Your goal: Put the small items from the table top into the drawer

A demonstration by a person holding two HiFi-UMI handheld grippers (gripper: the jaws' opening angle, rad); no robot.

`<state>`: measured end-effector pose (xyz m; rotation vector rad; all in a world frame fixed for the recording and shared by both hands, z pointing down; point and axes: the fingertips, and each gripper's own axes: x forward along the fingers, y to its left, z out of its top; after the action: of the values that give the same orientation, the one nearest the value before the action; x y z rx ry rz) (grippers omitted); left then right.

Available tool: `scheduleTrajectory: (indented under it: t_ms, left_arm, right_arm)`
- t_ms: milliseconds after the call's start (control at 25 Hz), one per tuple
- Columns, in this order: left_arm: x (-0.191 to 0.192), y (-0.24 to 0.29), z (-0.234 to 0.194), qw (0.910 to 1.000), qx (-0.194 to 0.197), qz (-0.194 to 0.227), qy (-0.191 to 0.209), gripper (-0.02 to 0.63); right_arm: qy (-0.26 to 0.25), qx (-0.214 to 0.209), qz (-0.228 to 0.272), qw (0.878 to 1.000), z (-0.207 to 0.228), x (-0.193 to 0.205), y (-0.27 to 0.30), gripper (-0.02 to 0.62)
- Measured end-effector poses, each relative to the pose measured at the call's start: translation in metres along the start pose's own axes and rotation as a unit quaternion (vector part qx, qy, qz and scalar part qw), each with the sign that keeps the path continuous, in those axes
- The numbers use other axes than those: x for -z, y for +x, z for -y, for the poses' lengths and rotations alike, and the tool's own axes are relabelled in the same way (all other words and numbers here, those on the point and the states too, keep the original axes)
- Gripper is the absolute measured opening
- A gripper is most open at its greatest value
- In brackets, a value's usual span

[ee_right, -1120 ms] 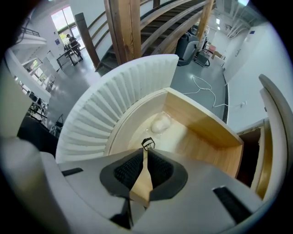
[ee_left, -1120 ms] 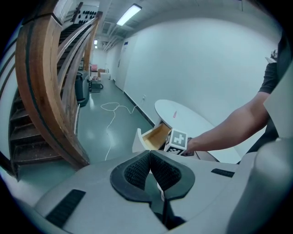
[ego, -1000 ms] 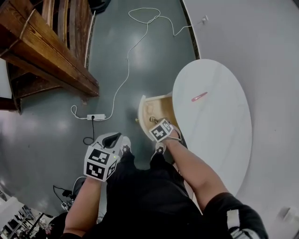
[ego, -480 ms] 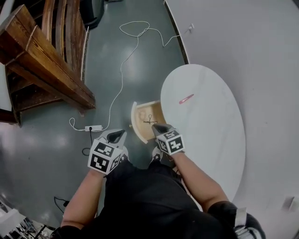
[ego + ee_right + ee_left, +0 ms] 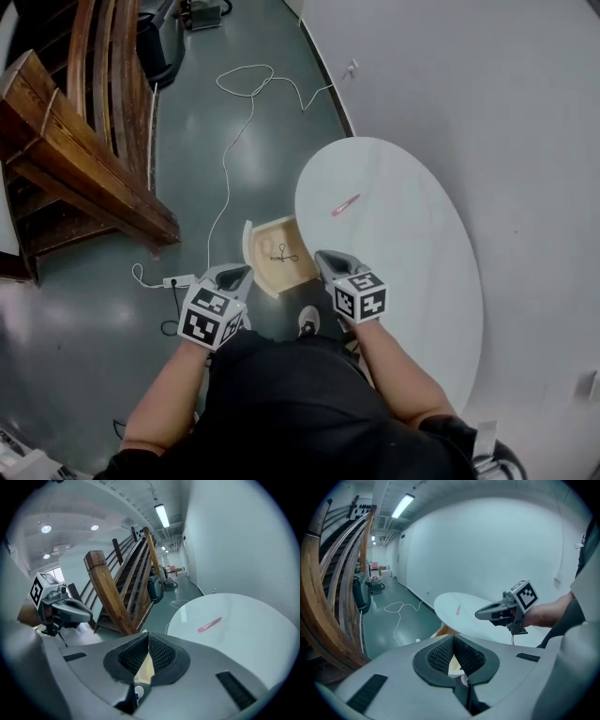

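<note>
- Right claw [image 5: 323, 256] pressed together on nothing, at lower centre; left claw [image 5: 236, 273] likewise closed and empty, just left of it.
- One pink item [image 5: 345, 204] left on the white worktop [image 5: 412, 281], upper centre.
- Open drawer [image 5: 248, 248] just above the claws, a small dark item [image 5: 281, 253] already inside.
- Judged partway: pink item to fetch, drawer perhaps to shut.

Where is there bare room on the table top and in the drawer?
The white table top is bare but for a pink item near its far left edge. The open drawer holds one small dark item, with bare wood around it. Tightest where the right claw hangs beside it.
</note>
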<state>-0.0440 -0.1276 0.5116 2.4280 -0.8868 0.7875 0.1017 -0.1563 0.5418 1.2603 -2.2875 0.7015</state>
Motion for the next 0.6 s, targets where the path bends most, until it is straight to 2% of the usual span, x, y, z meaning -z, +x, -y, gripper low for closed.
scheduleTrajectory:
  t_ms: [360,480,600]
  left_arm:
    - [-0.021,0.011,0.016,0.9999,0.004,0.003,0.016,0.016]
    - [-0.019,0.010,0.016,0.9999,-0.004,0.000,0.013,0.016]
    - [-0.020,0.006,0.012,0.9998,-0.016,-0.001,0.009,0.015]
  right_arm:
    - [-0.011,0.042,0.002,0.999,0.055,-0.001,-0.020,0.009]
    - [-0.040,0.057,-0.013,0.998,0.085,-0.008,-0.017,0.009]
    - [-0.097,0.070,-0.043,0.992,0.113,-0.020,-0.010,0.011]
